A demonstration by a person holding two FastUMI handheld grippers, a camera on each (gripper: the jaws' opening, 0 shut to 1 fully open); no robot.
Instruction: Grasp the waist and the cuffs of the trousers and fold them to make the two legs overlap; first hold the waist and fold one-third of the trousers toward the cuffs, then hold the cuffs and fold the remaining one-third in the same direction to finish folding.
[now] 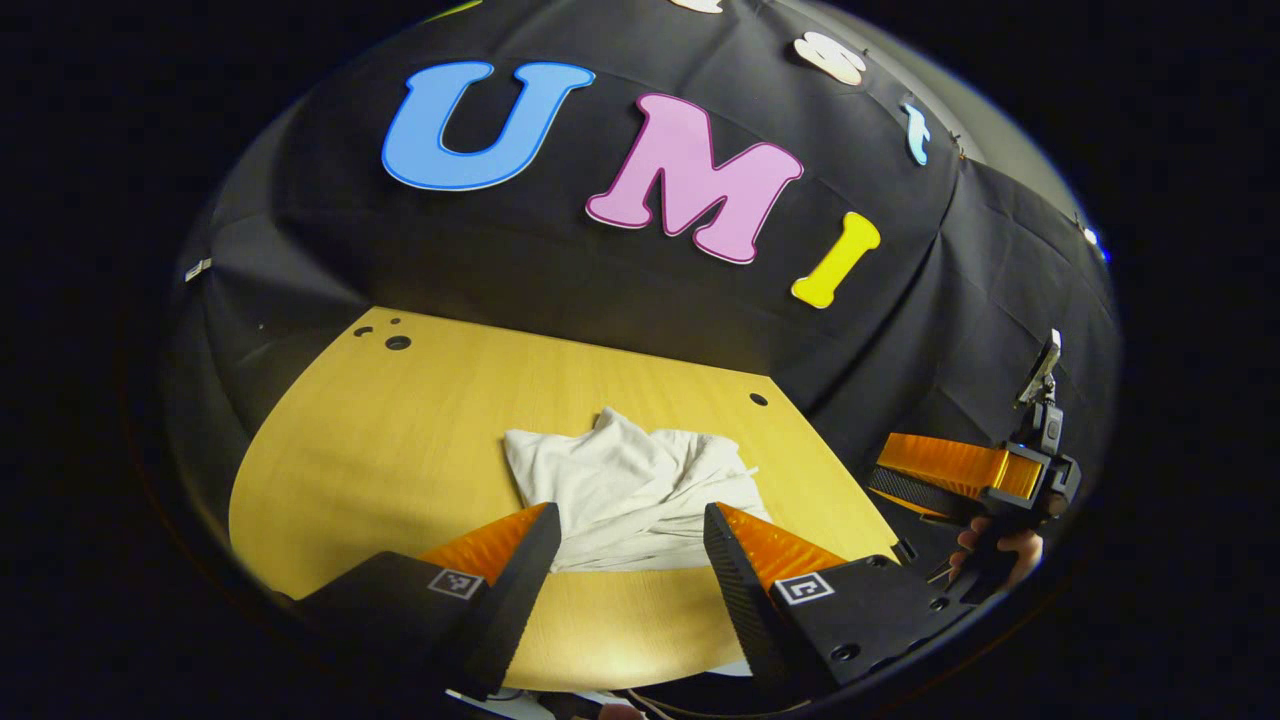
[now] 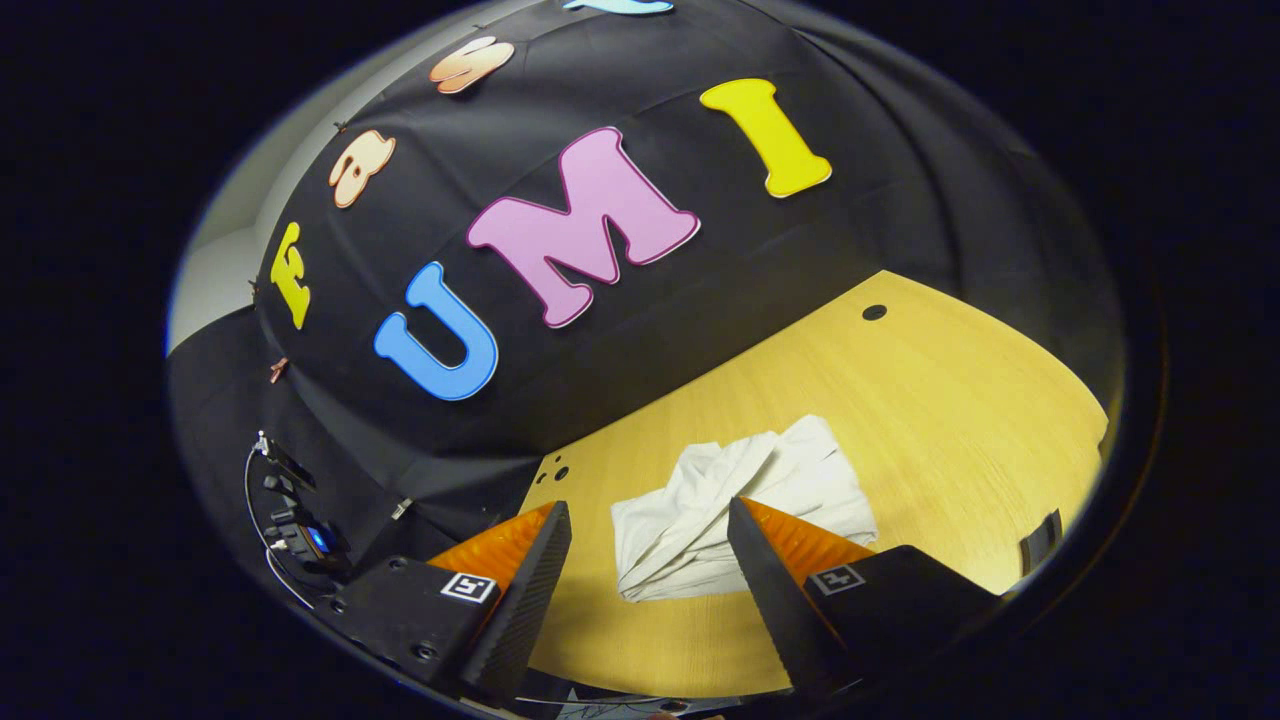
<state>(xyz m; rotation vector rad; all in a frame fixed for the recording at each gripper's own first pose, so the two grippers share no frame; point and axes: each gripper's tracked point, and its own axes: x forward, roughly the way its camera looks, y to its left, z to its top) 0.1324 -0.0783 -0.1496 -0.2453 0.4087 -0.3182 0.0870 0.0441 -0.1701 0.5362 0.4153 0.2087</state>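
White trousers (image 1: 628, 490) lie in a crumpled, roughly folded bundle on the wooden table (image 1: 400, 440), near its front edge. My left gripper (image 1: 628, 522) hovers above the table's near edge, open, its fingers framing the bundle without touching it. Off to the right in the left gripper view, a hand holds the right gripper (image 1: 920, 480) beyond the table's edge. In the right gripper view the trousers (image 2: 735, 500) sit just ahead of my right gripper (image 2: 650, 520), which is open and holds nothing. Waist and cuffs cannot be told apart in the bundle.
The table (image 2: 950, 400) has small round holes at its far corners (image 1: 397, 342) (image 2: 874, 312). Black cloth walls close in behind and at both sides. A stand with cables and a small device (image 2: 295, 520) sits at the left in the right gripper view.
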